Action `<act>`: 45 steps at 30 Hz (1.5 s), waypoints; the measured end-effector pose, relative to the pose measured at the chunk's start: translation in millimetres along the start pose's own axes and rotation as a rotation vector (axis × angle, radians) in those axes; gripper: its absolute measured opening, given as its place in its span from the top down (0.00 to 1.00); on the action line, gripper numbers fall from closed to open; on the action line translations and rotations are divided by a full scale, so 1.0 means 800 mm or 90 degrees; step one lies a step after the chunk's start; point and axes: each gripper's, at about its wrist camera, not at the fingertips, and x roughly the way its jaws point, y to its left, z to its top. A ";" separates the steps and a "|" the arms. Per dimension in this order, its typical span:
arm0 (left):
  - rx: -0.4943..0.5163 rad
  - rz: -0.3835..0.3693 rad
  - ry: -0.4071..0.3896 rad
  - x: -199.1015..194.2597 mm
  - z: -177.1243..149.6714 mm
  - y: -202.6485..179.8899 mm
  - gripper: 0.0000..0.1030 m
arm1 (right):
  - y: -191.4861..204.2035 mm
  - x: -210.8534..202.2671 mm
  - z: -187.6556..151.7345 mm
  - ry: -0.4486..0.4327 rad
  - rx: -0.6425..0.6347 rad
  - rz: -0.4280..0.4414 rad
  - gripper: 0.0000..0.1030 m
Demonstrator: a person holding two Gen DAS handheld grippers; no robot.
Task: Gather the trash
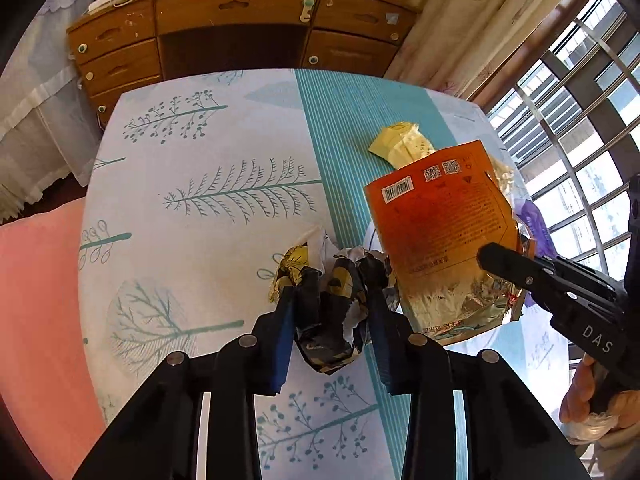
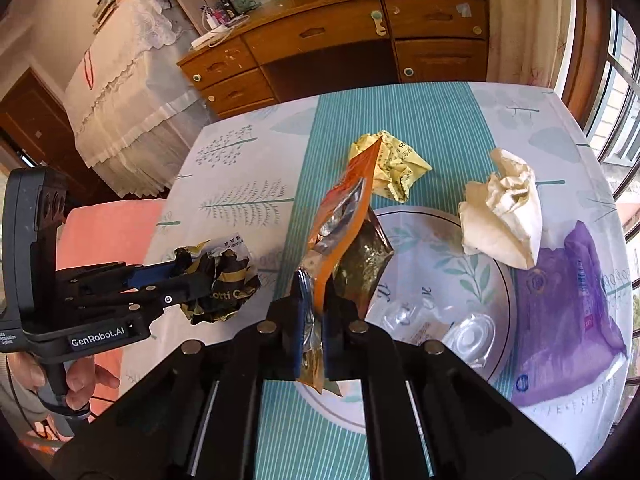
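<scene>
Left hand-held gripper [image 1: 334, 280]: narrowed onto a crumpled black-and-gold wrapper [image 1: 336, 312], blue-padded fingers pressing it from both sides; the wad is lifted above the desk [image 1: 192, 216].
Right hand-held gripper [image 2: 314, 292]: pinched tight on the lower edge of a flat orange foil snack pouch [image 2: 340, 232], which stands upright between the fingers, silver lining showing at its torn side.
Pouch position: held over the near-left rim of a round white plate with a leaf print [image 2: 432, 240], beside the left hand-held gripper's wad.
On the plate: a clear plastic blister shell [image 2: 468, 338], lying flat near the front rim.
Crumpled yellow paper [image 2: 396, 168]: on the teal stripe of the tree-print cloth, just behind the plate.
Cream crumpled tissue wad [image 2: 504, 216]: at the plate's right rim; touching or overlapping, I cannot tell.
Purple plastic packet [image 2: 568, 312]: flat on the desk, just right of the plate.
Background: a wooden drawer cabinet [image 2: 332, 40] beyond the desk's far edge.
Person: fingers [image 2: 82, 380] wrapped around the left handle.
</scene>
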 end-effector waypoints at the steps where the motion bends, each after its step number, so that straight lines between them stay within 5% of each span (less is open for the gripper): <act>1: 0.001 0.002 -0.006 -0.009 -0.005 -0.004 0.67 | 0.002 -0.008 -0.004 -0.003 -0.004 0.002 0.96; 12: -0.019 0.002 -0.070 -0.115 -0.101 -0.073 0.67 | 0.015 -0.133 -0.093 -0.037 -0.040 0.064 0.96; 27: -0.039 0.021 -0.148 -0.218 -0.351 -0.260 0.67 | -0.030 -0.339 -0.328 -0.044 -0.119 0.110 0.96; 37: -0.024 0.035 -0.069 -0.221 -0.501 -0.363 0.67 | -0.071 -0.411 -0.462 0.001 -0.108 0.128 0.96; 45: 0.018 0.050 -0.026 -0.216 -0.539 -0.390 0.67 | -0.087 -0.425 -0.527 0.021 -0.074 0.115 0.96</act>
